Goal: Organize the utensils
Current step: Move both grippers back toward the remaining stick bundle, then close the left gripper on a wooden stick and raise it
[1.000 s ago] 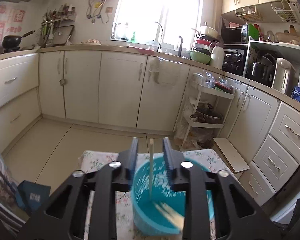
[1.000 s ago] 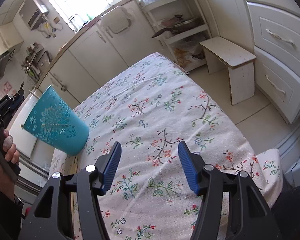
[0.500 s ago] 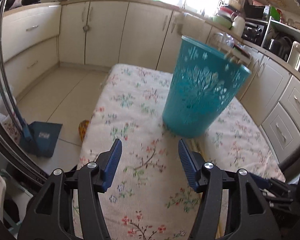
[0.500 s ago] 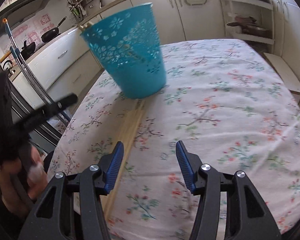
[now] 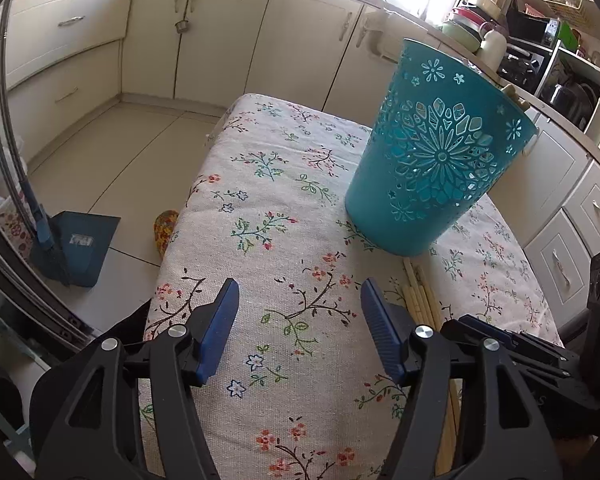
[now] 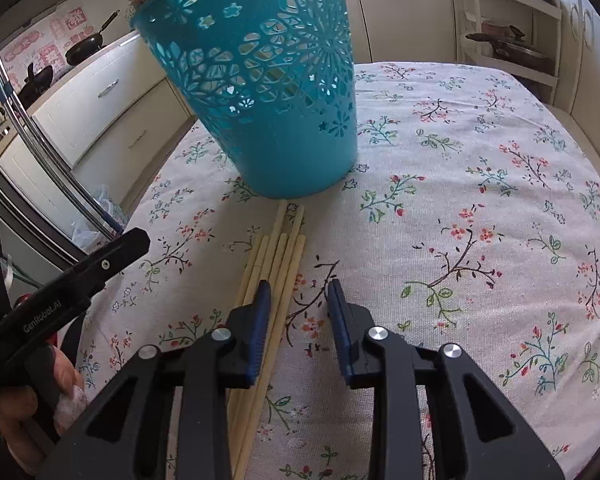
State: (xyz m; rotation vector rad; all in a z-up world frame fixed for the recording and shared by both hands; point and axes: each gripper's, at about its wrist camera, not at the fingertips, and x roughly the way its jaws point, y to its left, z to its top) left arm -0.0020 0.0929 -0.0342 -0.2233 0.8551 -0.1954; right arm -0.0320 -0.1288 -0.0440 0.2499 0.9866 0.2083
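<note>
Where the floral cloth (image 6: 480, 168) covers the counter: teal cut-out basket (image 6: 260, 80) upright, pale sticks poking over its rim. Chopsticks (image 6: 276, 256) flat just before its base. Left gripper (image 5: 300, 312) jaws just widened, empty. Right gripper (image 6: 300, 304) jaws just narrowed, nothing pinched, beside the bundle.

Floral cloth (image 5: 284, 184) on table; dustpan (image 5: 82, 246) on floor; pan (image 6: 86, 46) on counter.
</note>
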